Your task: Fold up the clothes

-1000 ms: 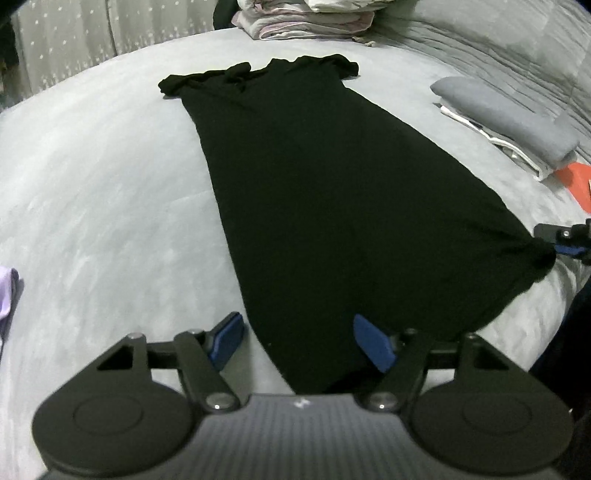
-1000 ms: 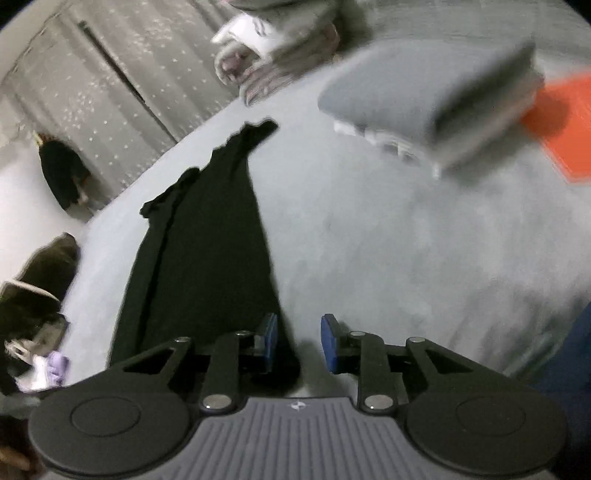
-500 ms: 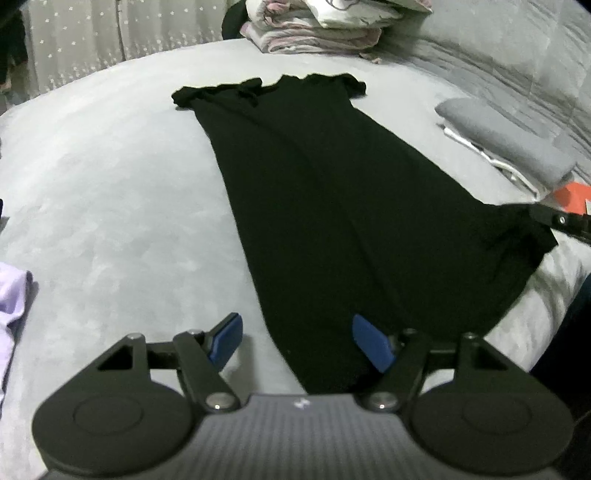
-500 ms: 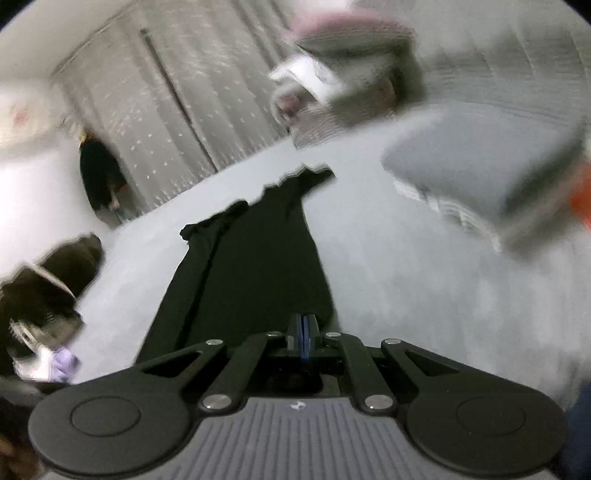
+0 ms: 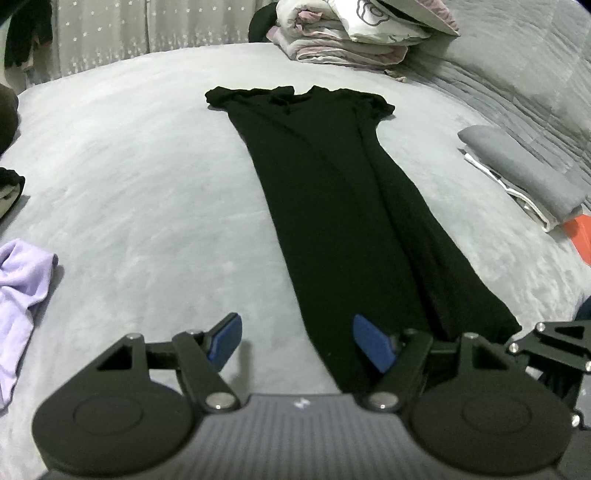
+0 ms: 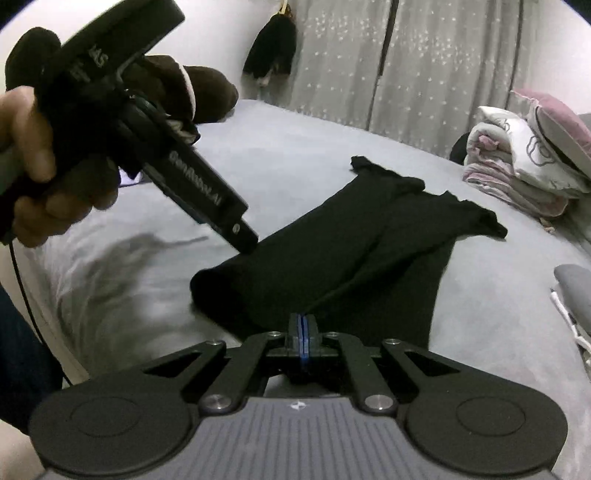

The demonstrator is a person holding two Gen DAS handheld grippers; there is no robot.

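Note:
A long black dress (image 5: 332, 206) lies lengthwise on the grey bed (image 5: 147, 184), its right side folded over toward the middle. My left gripper (image 5: 297, 343) is open at the dress's near hem, with one blue pad on the bed and the other over the fabric. My right gripper (image 6: 303, 328) is shut on the hem edge of the dress (image 6: 332, 266) and holds it over the garment. The right gripper's body shows at the right edge of the left wrist view (image 5: 550, 343). The left gripper's body, held in a hand, shows in the right wrist view (image 6: 155, 136).
A folded grey garment pile (image 5: 524, 177) and an orange item (image 5: 581, 232) lie at the right. A stack of bedding (image 5: 354, 33) sits at the far end. A lilac cloth (image 5: 22, 284) lies at the left. Curtains (image 6: 424, 62) hang behind.
My right gripper closed on the dress's right hem corner and carried it left, folding the right side over. The left gripper stayed open at the near hem.

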